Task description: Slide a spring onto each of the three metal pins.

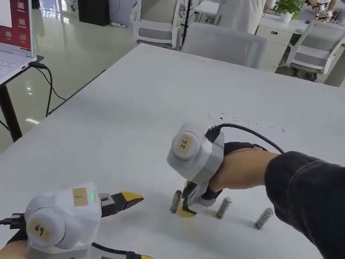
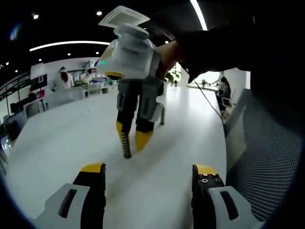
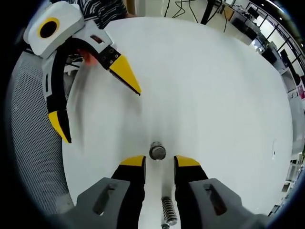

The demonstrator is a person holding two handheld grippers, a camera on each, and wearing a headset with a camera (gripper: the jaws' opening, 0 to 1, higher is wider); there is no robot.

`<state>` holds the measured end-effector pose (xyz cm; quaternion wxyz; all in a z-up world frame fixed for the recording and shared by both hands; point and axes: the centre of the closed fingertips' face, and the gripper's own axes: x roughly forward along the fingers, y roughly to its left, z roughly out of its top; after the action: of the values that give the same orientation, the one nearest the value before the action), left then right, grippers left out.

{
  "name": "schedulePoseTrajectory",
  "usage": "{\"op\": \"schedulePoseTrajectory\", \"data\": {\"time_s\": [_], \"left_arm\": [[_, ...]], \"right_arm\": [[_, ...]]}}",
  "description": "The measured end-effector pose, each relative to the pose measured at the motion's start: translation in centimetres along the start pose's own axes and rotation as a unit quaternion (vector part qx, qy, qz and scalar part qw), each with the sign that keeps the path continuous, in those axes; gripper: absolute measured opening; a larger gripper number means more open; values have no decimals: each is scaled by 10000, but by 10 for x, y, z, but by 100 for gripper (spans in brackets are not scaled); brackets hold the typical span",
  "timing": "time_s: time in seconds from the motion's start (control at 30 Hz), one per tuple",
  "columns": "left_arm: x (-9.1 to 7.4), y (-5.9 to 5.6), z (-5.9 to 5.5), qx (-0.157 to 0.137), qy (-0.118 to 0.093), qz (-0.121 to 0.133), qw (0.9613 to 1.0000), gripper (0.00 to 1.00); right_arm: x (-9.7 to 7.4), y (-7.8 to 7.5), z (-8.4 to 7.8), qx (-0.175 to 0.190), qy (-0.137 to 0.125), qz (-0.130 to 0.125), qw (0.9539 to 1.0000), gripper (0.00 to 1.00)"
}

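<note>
head view: your right gripper (image 1: 186, 210), white with yellow-tipped jaws, points down at the flat white table (image 1: 135, 108). three upright coiled grey metal springs stand in a row: the first spring (image 1: 176, 200) just at 9 o'clock of its tips, the second spring (image 1: 223, 208) and third spring (image 1: 263, 218) toward 3 o'clock. your left gripper (image 1: 137, 226) sits at 7 o'clock.

left gripper view: your left gripper's (image 2: 148, 169) jaws are spread wide, holding nothing. the first spring (image 2: 126, 144) stands right at the right gripper's (image 2: 135, 136) tips.

right gripper view: the right gripper's (image 3: 159, 161) jaws are narrowly parted, clamping nothing. the first spring (image 3: 157, 151), end-on, sits at 12 o'clock just past the tips.
</note>
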<state>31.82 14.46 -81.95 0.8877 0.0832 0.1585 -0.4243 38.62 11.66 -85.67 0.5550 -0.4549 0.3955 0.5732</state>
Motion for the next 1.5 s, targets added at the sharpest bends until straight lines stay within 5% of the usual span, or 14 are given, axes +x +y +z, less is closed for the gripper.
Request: {"op": "schedulePoseTrajectory", "data": {"time_s": [0.87,1.5], "left_arm": [[4,-3,0,47,59,-44,10000,69],[7,-5,0,25,80,-65,9999,68]], "right_arm": [[-13,-15,-44,793,-425,-231,9957,61],[-30,-21,-73,1489,-897,-558,9832,73]]}}
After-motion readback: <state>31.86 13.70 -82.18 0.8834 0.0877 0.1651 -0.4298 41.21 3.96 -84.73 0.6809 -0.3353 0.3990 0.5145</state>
